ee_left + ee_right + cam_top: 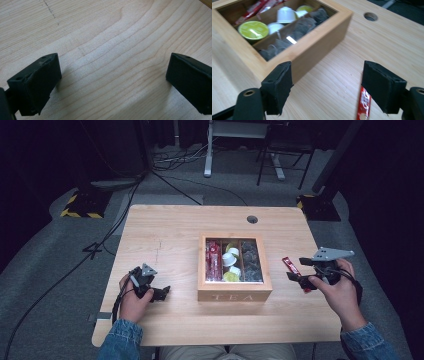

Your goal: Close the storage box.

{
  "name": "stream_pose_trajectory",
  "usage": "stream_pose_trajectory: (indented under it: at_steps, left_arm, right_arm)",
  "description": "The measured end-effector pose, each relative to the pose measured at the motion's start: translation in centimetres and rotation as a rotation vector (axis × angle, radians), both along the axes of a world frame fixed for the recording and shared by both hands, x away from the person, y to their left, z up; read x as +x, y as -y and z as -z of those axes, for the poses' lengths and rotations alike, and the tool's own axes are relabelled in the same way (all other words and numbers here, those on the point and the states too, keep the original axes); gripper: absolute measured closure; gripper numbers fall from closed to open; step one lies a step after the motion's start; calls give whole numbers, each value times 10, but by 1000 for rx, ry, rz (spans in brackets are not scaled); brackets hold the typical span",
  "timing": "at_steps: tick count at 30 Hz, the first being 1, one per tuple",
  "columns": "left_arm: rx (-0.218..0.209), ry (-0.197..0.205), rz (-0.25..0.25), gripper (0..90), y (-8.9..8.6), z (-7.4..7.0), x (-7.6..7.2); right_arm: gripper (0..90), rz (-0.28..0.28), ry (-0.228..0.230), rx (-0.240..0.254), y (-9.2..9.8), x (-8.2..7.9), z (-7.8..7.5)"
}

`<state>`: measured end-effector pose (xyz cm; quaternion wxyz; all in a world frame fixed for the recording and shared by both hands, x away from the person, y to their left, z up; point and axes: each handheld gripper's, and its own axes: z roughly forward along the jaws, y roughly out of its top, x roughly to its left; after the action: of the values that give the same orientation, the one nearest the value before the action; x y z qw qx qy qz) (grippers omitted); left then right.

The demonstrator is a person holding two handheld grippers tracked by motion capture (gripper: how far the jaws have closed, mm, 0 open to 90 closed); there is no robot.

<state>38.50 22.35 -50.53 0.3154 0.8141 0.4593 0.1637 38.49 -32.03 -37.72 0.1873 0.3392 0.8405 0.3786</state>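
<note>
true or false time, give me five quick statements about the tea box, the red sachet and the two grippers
1. The wooden tea box has three compartments. True.
2. The red sachet lies inside the tea box. False: it lies on the table, to the right of the box and apart from it.
3. The left gripper is clamped on a capsule. False: its jaws stand open over bare wood with nothing between them.
4. The right gripper has its jaws open, and in the right gripper view the sachet lies beside one jaw, not gripped. True.
5. The middle compartment holds white and green-lidded capsules. True.
</note>
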Motion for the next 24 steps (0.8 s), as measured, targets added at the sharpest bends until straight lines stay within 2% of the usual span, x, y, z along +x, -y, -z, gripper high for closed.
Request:
stream_pose_trajectory:
  at_steps: [5,9,16,22,24]
  left_arm:
    - [-2,-1,1,1,0,0,0]
    - [0,0,3,1,0,0,1]
    - [-2,0,2,1,0,0,1]
    - [0,0,4,1,0,0,1]
    - [1,1,6,1,0,0,1]
  right_arm:
    - [240,65,-17,39,21,0,10]
    - [228,107,-40,37,36,-1,21]
    - [221,172,-69,7,57,-3,46]
    - [226,231,-85,71,71,-2,72]
    - [231,235,-108,49,74,-1,82]
